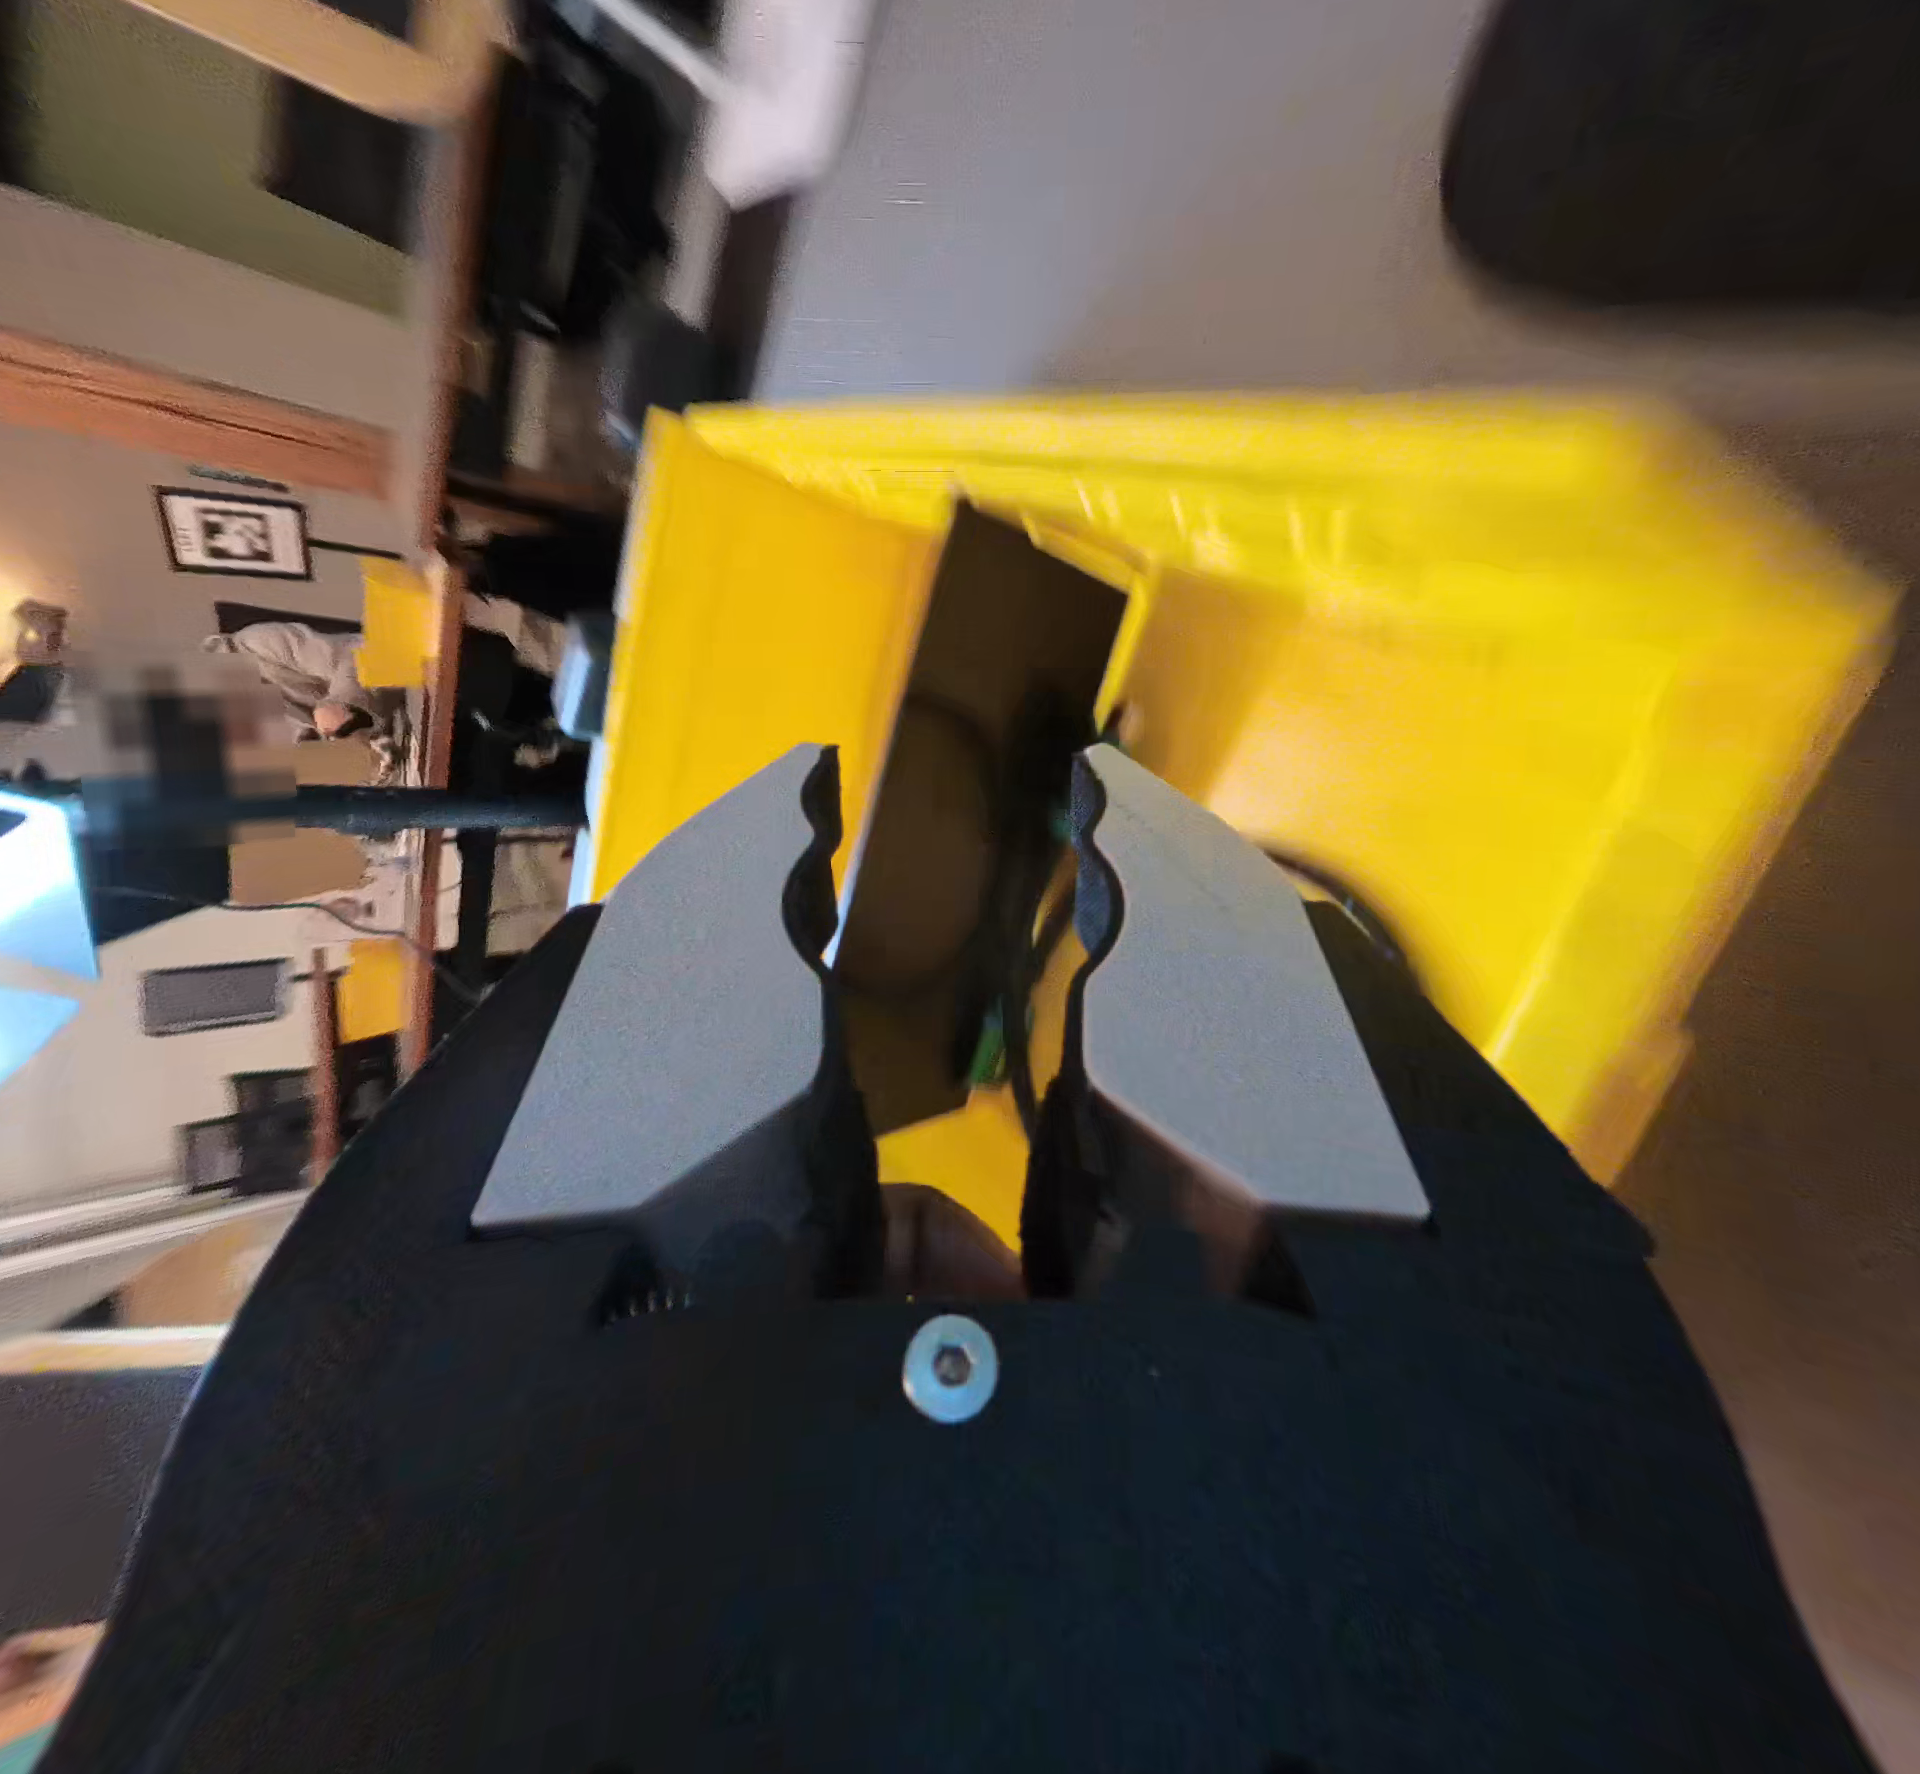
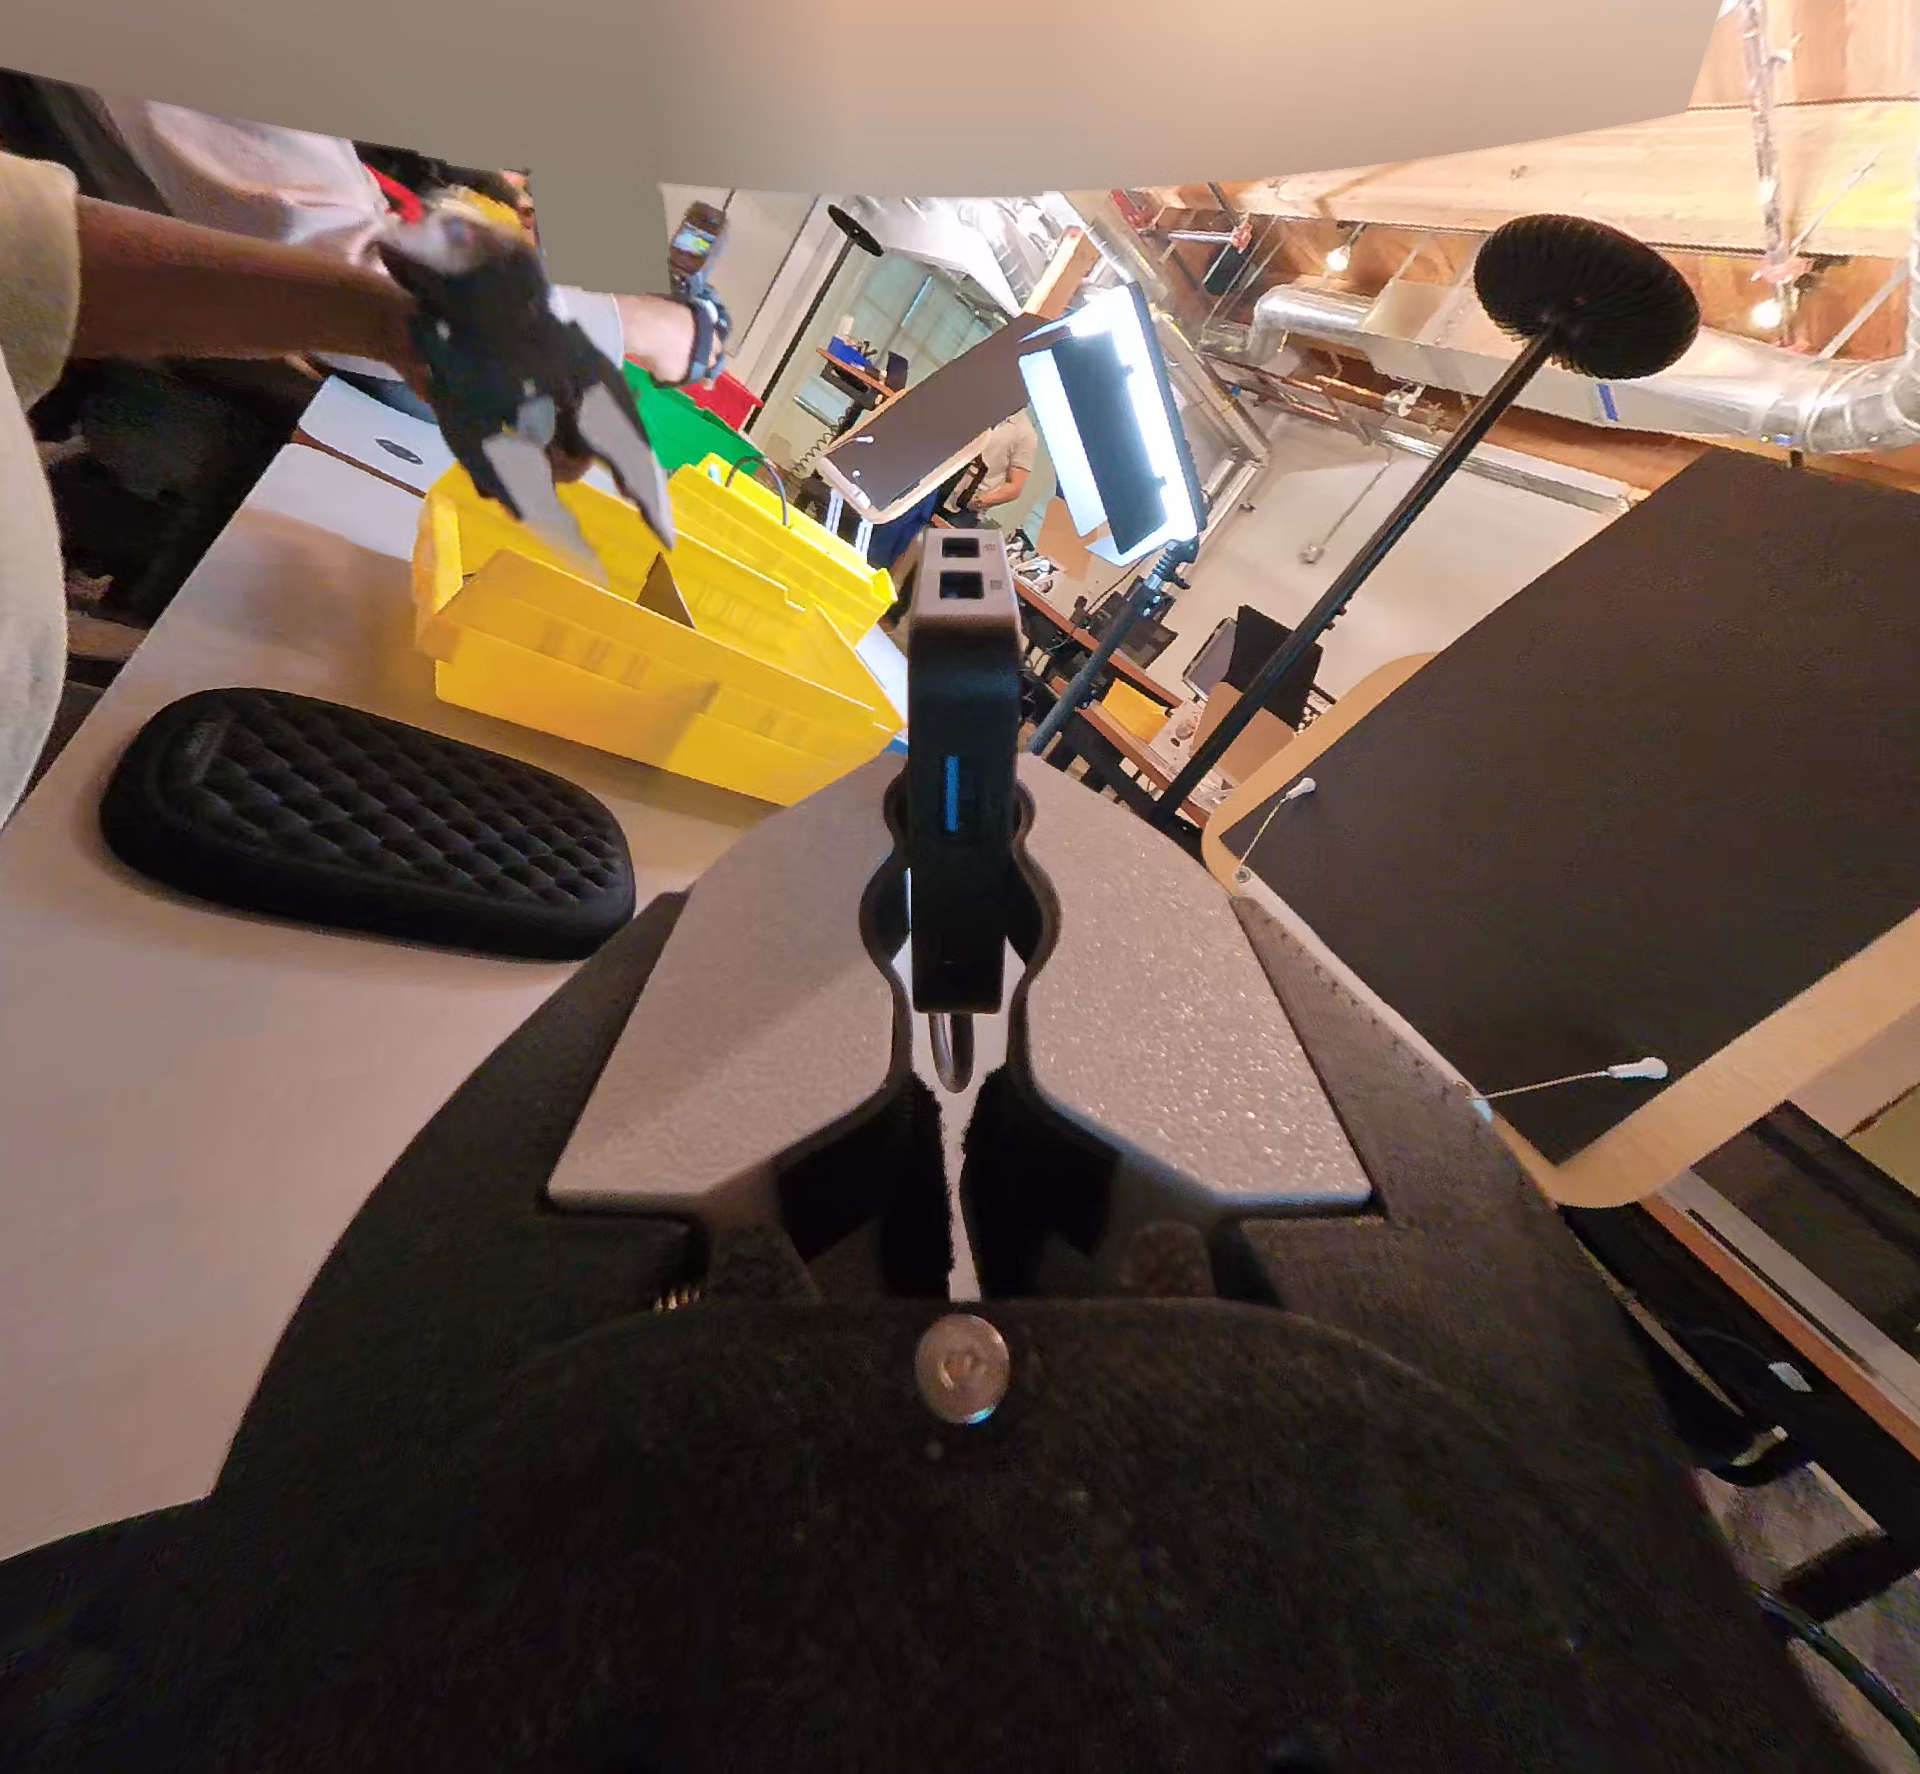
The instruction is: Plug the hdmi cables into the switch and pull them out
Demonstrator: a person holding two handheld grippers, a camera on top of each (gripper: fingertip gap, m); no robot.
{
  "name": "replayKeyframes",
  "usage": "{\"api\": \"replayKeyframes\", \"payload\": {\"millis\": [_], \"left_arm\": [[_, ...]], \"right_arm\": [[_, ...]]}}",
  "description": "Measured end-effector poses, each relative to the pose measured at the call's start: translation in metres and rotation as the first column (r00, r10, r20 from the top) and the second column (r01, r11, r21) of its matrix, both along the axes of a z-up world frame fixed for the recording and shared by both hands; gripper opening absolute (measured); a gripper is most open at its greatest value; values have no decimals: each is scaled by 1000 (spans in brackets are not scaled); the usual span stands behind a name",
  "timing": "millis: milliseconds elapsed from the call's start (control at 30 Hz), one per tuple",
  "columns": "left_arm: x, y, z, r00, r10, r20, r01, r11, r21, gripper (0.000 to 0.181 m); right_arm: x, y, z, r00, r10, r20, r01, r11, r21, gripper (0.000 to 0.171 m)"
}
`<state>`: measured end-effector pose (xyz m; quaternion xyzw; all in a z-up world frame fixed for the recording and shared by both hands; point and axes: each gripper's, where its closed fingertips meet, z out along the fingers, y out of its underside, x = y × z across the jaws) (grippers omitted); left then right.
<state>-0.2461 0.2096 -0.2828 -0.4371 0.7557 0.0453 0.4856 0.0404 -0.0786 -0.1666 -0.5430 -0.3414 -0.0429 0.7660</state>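
Observation:
My right gripper (image 2: 961, 815) is shut on the dark grey switch (image 2: 961, 675) and holds it upright above the table, port end up, no cable in it. My left gripper (image 1: 956, 768) is open and empty, pointing down into a yellow bin (image 1: 1455, 789). Black cables with green bits (image 1: 1013, 997) lie in the bin beside a dark divider (image 1: 997, 644), just beyond the fingertips. In the right wrist view the left gripper (image 2: 634, 545) hovers over the yellow bin (image 2: 623, 675) at the far left of the table. The left wrist view is blurred.
A black quilted wrist pad (image 2: 364, 820) lies on the pale table (image 2: 260, 1153) in front of the bin. A black board with a wooden rim (image 2: 1610, 841) stands at the right. Light stands (image 2: 1122, 436) and people are behind the table.

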Motion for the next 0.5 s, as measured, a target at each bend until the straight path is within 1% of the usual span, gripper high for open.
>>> {"api": "replayKeyframes", "payload": {"millis": [33,67,100,200,300,400,500], "left_arm": [[-5,11,-19,993,-3,-116,9,999,49,44],[-7,19,-32,982,-20,-190,38,995,91,44],[-6,24,-41,974,-39,-221,66,991,114,44],[-1,32,-60,969,-63,-241,87,992,91,40],[5,37,-66,970,-45,-240,69,993,92,33],[4,44,-78,960,12,-280,7,998,66,26],[5,53,-83,966,51,-254,-37,998,58,18]], "right_arm": [[0,0,1,1000,-5,1,5,1000,3,14],[0,0,1,1000,-11,3,11,1000,5,14],[0,0,1,1000,-19,6,19,1000,5,14],[1,3,0,999,-36,12,36,999,-1,15],[1,4,0,999,-40,26,40,999,-11,14],[2,7,0,999,-37,37,38,999,-20,14],[4,11,0,998,-47,50,48,998,-28,15]]}}
